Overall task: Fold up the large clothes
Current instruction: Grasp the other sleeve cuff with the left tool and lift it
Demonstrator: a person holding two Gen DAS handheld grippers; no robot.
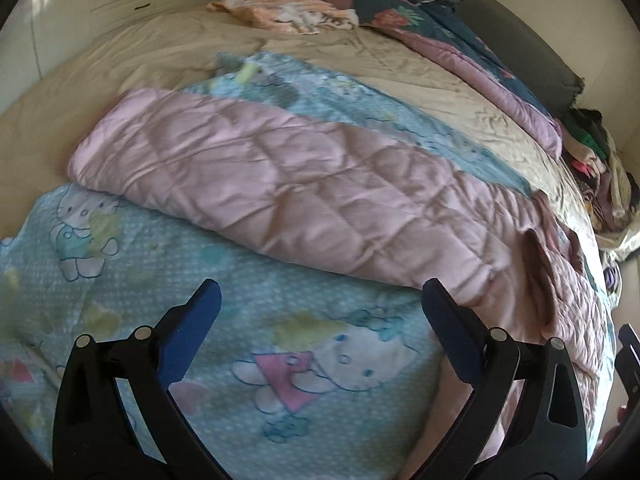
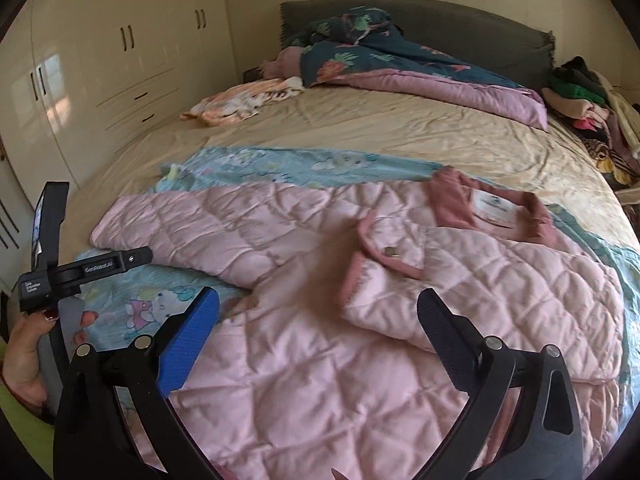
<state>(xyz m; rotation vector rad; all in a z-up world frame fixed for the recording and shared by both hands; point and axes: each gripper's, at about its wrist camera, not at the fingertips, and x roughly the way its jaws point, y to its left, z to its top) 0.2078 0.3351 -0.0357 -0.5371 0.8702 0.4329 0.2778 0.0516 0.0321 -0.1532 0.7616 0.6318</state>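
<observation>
Bed [image 2: 400, 128] under blue blanket [image 1: 280, 320], pink quilted jacket [image 2: 320, 340] atop.

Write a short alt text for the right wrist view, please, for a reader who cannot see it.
A pink quilted jacket lies spread on a blue cartoon-print blanket on a bed. The right gripper hovers above it, jaws open and empty. The left gripper is at the left edge.
</observation>
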